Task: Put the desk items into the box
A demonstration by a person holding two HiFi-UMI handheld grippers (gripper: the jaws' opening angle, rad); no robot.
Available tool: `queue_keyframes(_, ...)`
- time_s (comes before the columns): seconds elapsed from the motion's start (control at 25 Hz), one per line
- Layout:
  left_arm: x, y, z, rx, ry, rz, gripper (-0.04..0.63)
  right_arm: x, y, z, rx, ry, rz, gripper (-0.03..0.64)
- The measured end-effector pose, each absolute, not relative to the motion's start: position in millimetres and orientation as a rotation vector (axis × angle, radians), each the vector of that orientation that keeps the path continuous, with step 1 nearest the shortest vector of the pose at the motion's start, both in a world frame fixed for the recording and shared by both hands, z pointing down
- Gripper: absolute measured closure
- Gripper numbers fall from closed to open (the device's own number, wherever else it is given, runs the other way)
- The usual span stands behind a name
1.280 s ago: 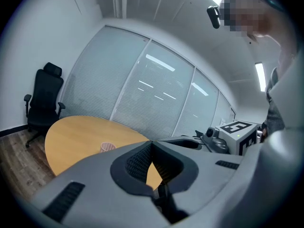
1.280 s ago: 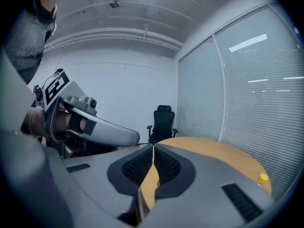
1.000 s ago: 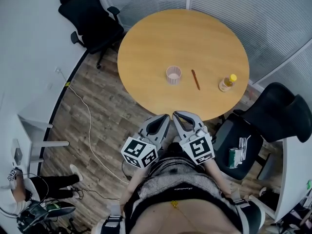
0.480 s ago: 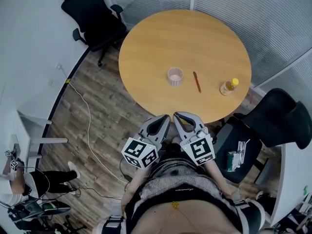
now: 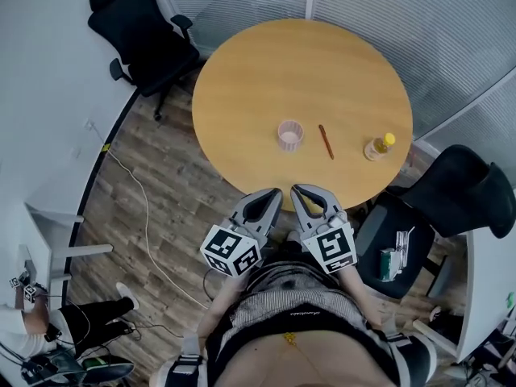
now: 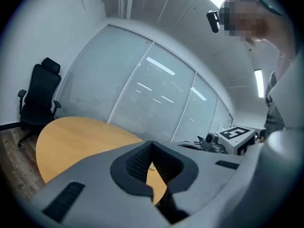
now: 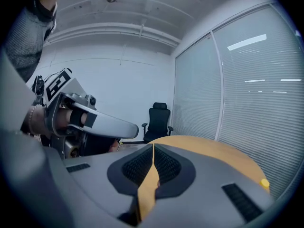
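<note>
Far left, beside the round wooden table (image 5: 266,71): a black office chair (image 5: 137,31) on the plank floor. Next, the left gripper (image 5: 272,193), held just off the table's near edge, tips aimed at the tabletop. Jaws pressed together, nothing between them. Up the table from those tips, well apart: a pink cup (image 5: 290,134), upright. Just right of the left gripper, side by side with it: the right gripper (image 5: 298,190), likewise clamped shut and empty. Right of the cup, near but not touching: a brown pencil (image 5: 326,142), lying flat, well beyond the right gripper's tips. Further right, close to the table's edge: a small bottle with a yellow cap (image 5: 376,146), standing, well clear of both grippers. Far right: a second black chair (image 5: 459,196), a green item (image 5: 390,260) lying on its seat.
</note>
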State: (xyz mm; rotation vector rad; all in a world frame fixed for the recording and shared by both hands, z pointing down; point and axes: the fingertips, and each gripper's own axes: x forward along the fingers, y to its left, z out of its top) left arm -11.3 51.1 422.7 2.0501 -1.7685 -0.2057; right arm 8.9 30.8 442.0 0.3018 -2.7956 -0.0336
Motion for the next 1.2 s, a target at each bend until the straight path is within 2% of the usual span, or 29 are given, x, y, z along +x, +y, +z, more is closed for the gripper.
queue_keyframes(0.64,-95.7,53.5,429.1,2.119,-1.661,-0.172,0.577,-79.0,31.9,449.7,0.431,-2.757,-0.027,0.594)
queue_keyframes(1.2,-142.3,54.3,435.1,2.255,-1.444,-0.107,0.577,-122.1,31.7,452.7,0.686,-2.709,0.005,0.594)
